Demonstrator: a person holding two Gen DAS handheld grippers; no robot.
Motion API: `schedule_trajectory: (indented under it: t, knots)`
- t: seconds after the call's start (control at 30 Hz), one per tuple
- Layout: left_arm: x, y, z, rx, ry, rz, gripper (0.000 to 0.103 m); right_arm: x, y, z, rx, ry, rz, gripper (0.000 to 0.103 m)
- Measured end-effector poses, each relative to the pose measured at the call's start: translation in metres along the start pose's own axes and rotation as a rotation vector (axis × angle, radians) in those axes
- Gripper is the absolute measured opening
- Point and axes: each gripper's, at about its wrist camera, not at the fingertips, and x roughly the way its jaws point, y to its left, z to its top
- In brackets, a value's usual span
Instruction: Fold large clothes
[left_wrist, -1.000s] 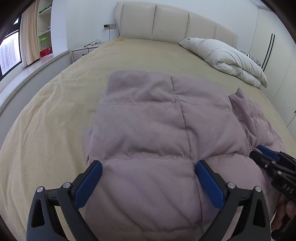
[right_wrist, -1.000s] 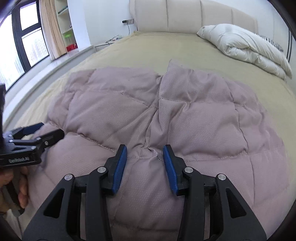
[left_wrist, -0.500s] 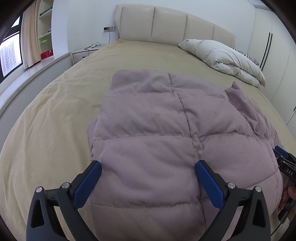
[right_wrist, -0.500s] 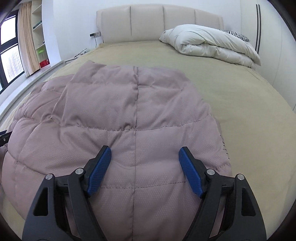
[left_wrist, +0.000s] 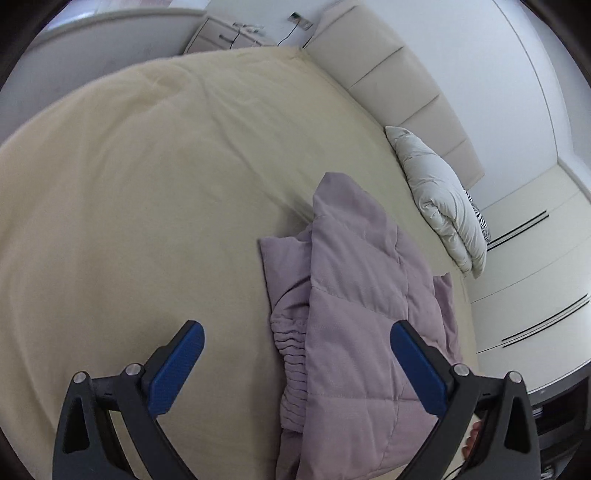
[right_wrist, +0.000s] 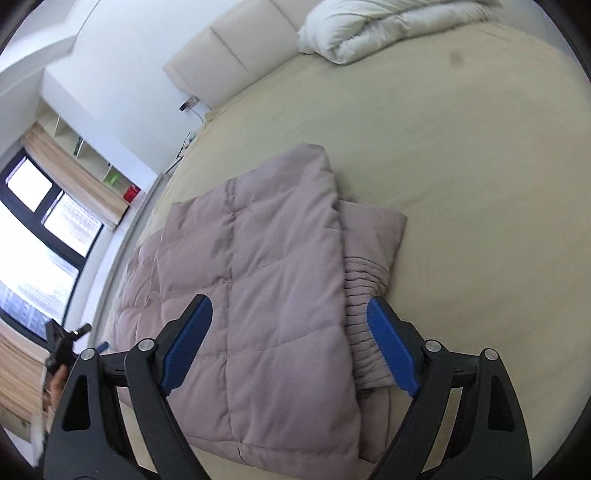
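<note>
Left gripper (left_wrist: 295, 363): jaws spread wide, nothing between the pads. Blue pads at 7 and 5 o'clock of the left wrist view; the right-hand pad hangs over the jacket's edge, the other over bare bedspread. No contact visible.

Right gripper (right_wrist: 290, 345): jaws opening, wide apart, clamped on nothing. The jacket lies beneath and between the pads, which stand clear of the fabric. Pads at 7 and 5 o'clock of the right wrist view.

Jacket (right_wrist: 258, 266): mauve quilted down garment, folded into a rough oblong on the bed, centre of the right wrist view, running from 6 toward 11 o'clock. Top layer lies smooth. A ribbed elastic cuff or hem (right_wrist: 364, 291) and an under-layer stick out from beneath it at 4 o'clock. Same ribbing shows in the left wrist view at 6 o'clock.

Bedspread (left_wrist: 147, 184): tan, smooth, bears the jacket.

Duvet (right_wrist: 369, 26): white, bundled at 12 o'clock, well apart from the jacket.

Headboard (left_wrist: 388, 85): cream, padded, at 1 o'clock.

Risks, judged:
- Puffy filling may spring the top layer open now that nothing holds it.
- Protruding ribbed edge leaves the fold uneven; a further fold would trap it crooked.
- A shallow pinch on slick fabric may slip or lift only one layer, dragging the stack askew.
</note>
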Motion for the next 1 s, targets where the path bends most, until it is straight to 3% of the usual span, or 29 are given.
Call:
schedule_trajectory:
  t: [0.1,0.2,0.3,0.5,0.67,0.83,1.0]
  knots:
    - [0.029,-0.003,0.002,-0.038,0.097,-0.105,0.103,0.005,-0.033,0.006,0.114,0.021,0.057,0.086]
    - [0.056,-0.002,0.006,-0.054,0.158,-0.099,0.103,0.017,-0.06,0.007,0.188,0.052,0.097,0.086]
    - [0.066,0.003,0.014,-0.074,0.158,-0.123,0.103,0.03,-0.076,0.009,0.236,0.085,0.141,0.086]
    - [0.08,0.004,0.027,-0.108,0.186,-0.159,0.103,0.056,-0.084,0.018,0.232,0.134,0.217,0.086]
    - [0.092,-0.009,0.025,-0.025,0.232,-0.163,0.103,0.081,-0.086,0.036,0.249,0.142,0.276,0.086]
    - [0.1,-0.018,0.023,-0.004,0.263,-0.17,0.102,0.109,-0.081,0.051,0.216,0.21,0.276,0.086]
    - [0.102,-0.012,0.024,-0.019,0.297,-0.211,0.094,0.136,-0.07,0.068,0.185,0.246,0.262,0.086]
